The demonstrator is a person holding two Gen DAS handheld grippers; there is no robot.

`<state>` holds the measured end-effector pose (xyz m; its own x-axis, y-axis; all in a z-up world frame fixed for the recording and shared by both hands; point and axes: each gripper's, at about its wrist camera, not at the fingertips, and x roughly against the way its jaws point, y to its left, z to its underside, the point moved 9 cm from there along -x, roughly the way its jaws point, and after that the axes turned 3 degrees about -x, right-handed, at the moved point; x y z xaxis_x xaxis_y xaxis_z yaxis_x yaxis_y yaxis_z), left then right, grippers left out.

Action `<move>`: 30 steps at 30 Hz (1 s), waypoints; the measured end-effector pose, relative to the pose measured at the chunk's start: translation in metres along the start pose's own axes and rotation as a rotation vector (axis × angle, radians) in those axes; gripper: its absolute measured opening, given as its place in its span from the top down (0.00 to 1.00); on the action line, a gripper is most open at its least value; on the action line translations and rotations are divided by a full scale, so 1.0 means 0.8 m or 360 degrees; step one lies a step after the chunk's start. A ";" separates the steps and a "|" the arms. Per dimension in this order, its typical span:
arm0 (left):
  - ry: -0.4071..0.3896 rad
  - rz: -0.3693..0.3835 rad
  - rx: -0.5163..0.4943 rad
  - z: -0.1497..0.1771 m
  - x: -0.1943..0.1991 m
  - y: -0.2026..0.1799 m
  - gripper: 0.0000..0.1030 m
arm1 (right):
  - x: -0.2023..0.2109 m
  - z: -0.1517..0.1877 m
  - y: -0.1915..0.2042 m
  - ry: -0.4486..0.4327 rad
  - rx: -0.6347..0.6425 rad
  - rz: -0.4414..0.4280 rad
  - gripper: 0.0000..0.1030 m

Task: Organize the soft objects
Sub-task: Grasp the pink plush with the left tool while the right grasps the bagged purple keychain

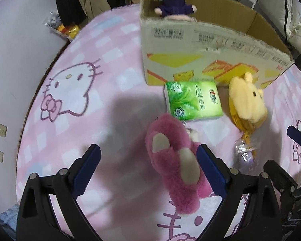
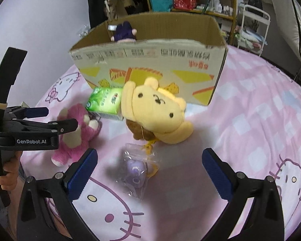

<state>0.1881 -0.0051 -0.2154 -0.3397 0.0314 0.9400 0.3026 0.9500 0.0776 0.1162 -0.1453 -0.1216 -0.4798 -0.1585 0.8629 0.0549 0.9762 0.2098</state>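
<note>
Above pink plush (image 1: 176,166), left hand-held gripper (image 1: 148,172) spread wide.

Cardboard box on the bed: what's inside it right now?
One dark purple plush toy shows above the near wall of the open cardboard box, in its back left corner, beside a small white tag. The near wall hides the box floor, so anything else inside cannot be seen.

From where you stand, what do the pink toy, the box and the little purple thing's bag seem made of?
Pink toy: long shaggy plush, fuzzy outline. Box: brown corrugated cardboard, matte, ragged top edge. Bag: clear glossy plastic film, likely; it glints and shows the purple thing inside.
</note>
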 end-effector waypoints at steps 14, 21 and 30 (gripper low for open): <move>0.0135 -0.0008 -0.0104 0.006 -0.038 -0.014 0.08 | -0.052 0.030 0.006 0.0248 -0.0013 0.0001 0.00; 0.0168 -0.0015 -0.0080 0.013 -0.048 -0.014 0.08 | -0.069 0.041 0.007 0.0320 0.0017 0.0046 0.00; 0.0179 0.0050 -0.0095 0.019 -0.047 -0.023 0.31 | -0.072 0.044 0.010 0.0345 0.0070 0.0084 0.08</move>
<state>0.1816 -0.0192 -0.2571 -0.2284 0.0228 0.9733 0.3649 0.9288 0.0638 0.1134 -0.1230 -0.1855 -0.2779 -0.1304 0.9517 0.0346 0.9887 0.1456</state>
